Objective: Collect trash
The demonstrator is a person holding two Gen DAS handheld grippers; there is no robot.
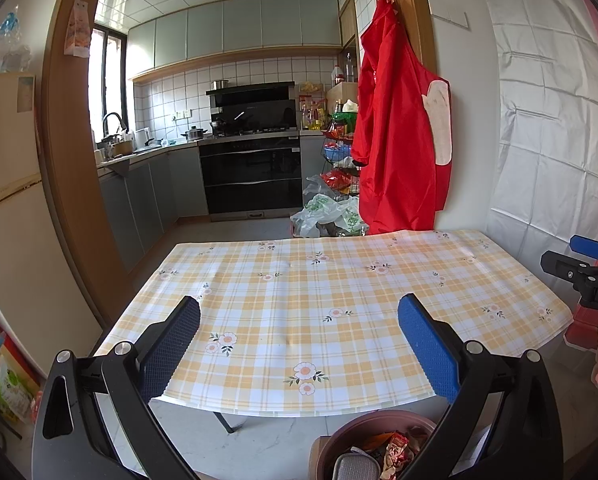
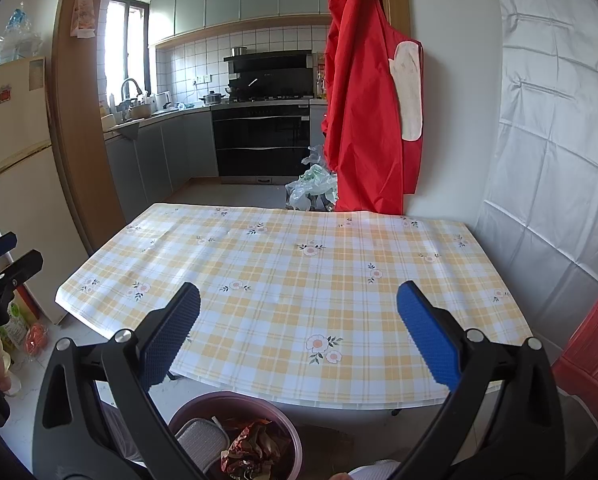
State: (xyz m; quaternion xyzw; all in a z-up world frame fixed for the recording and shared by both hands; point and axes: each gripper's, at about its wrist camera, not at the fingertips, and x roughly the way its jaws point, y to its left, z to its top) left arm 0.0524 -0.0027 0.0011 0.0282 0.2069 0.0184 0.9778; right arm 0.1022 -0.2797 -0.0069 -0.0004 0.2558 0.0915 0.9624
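Note:
A round mauve trash bin point(image 1: 341, 432) point(image 2: 203, 402) stands on the floor in front of the table's near edge. Inside it lie crumpled red and gold wrappers point(image 1: 395, 450) point(image 2: 255, 444) and a grey padded item point(image 2: 201, 438). The table point(image 1: 283, 280) point(image 2: 299, 264) wears a yellow checked cloth with flowers and carries nothing. My left gripper point(image 1: 299, 340) is open above the near edge, nothing between its blue pads. My right gripper point(image 2: 299, 332) is open too and holds nothing. It also shows at the right edge of the left wrist view point(image 1: 587, 264).
A red apron point(image 1: 399, 128) hangs on the wall behind the table. Plastic bags point(image 1: 327, 216) lie on the kitchen floor beyond the far edge. A fridge point(image 1: 7, 216) stands left, with packets point(image 1: 7, 384) on the floor beside it. A red stool point(image 2: 595, 344) stands right.

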